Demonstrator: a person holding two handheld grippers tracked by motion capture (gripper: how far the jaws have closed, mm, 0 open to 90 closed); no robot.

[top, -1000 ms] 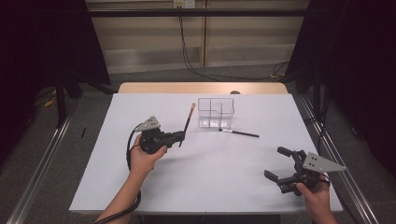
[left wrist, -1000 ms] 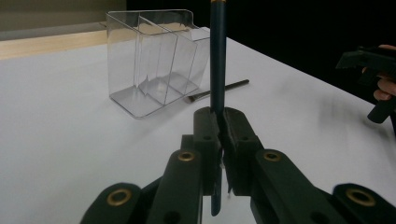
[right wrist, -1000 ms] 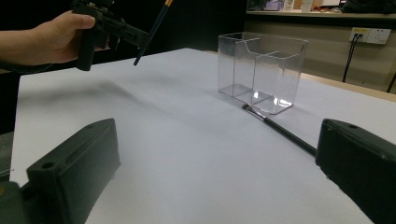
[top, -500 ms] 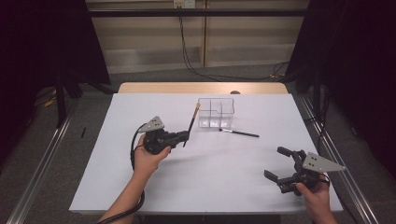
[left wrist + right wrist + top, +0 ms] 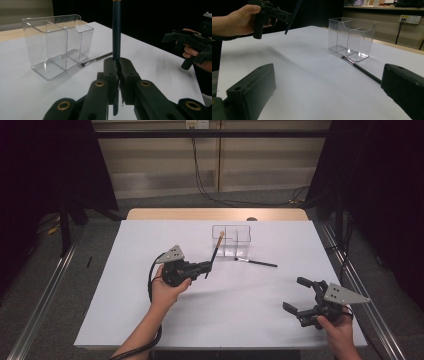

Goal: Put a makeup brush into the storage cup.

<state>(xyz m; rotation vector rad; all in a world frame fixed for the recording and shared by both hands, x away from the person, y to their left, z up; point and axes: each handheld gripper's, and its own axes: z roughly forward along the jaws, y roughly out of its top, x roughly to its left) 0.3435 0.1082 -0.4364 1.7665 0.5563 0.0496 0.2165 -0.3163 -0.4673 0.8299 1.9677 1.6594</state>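
While left gripper (image 5: pixel 206 267) clamps an upright brush (image 5: pixel 216 253) near clear box (image 5: pixel 231 240), right gripper (image 5: pixel 300 295) gapes wide.

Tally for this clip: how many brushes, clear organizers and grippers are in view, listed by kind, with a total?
Brushes: 2, one held in the left gripper, i.e. the held brush, and one lying brush on the table.
Clear organizers: 1, the organizer.
Grippers: 2, including the right gripper, open.
Total: 5

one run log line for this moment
left gripper: shut on brush, lifted near organizer | right gripper: open, idle | second brush: on table
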